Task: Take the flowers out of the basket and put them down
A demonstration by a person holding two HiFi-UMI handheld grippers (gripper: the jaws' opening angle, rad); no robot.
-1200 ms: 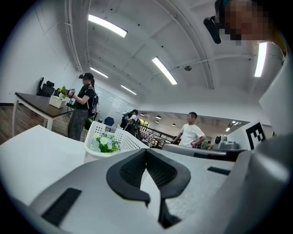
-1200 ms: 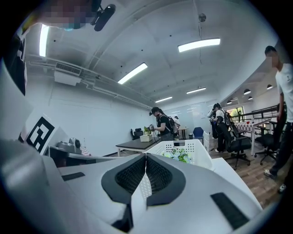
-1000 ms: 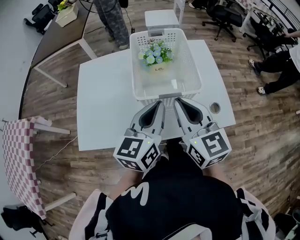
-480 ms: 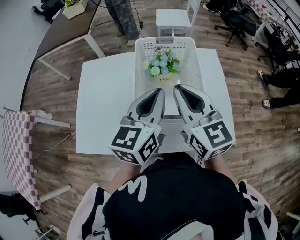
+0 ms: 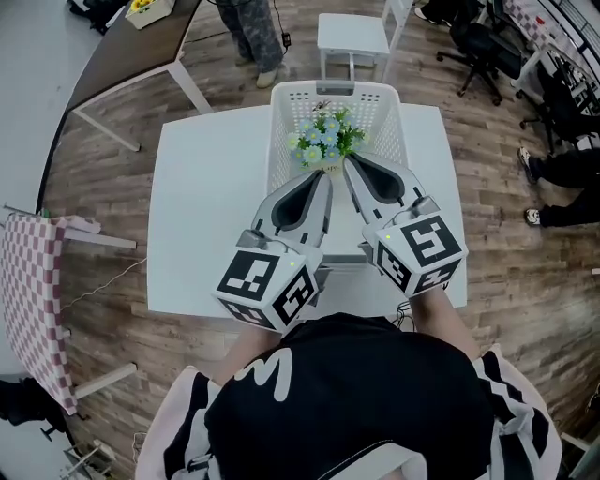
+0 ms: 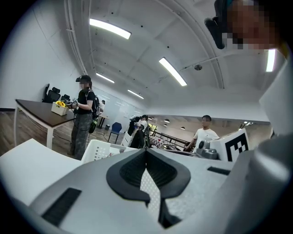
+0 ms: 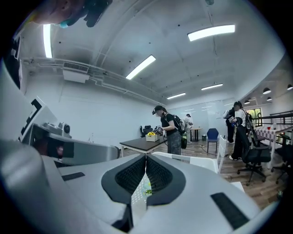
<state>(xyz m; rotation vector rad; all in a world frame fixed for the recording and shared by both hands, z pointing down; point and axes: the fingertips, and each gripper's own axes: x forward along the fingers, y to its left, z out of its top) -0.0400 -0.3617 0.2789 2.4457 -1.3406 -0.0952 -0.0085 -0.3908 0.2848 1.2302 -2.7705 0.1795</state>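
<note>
A bunch of blue and white flowers with green leaves [image 5: 324,139] stands in the far half of a white perforated basket [image 5: 279,117] on the white table [image 5: 202,202]. Both grippers hover side by side over the basket's near half, tips pointing at the flowers. My left gripper [image 5: 324,178] is shut and empty, its tip just short of the flowers. My right gripper [image 5: 348,164] is shut too, its tip at the flowers' near edge. In the left gripper view the jaws [image 6: 146,151] meet with nothing between them; the right gripper [image 7: 146,158] looks the same.
A white chair [image 5: 351,34] stands beyond the basket. A person in patterned trousers [image 5: 248,28] stands by a brown table [image 5: 131,58] at the far left. A checked cloth [image 5: 33,300] hangs at the left. Office chairs [image 5: 478,47] and a seated person's legs fill the right.
Both grippers have moved forward from the basket's near rim to above its inside, close to the flowers. Both stayed shut. The flowers and basket have not moved on the table.
</note>
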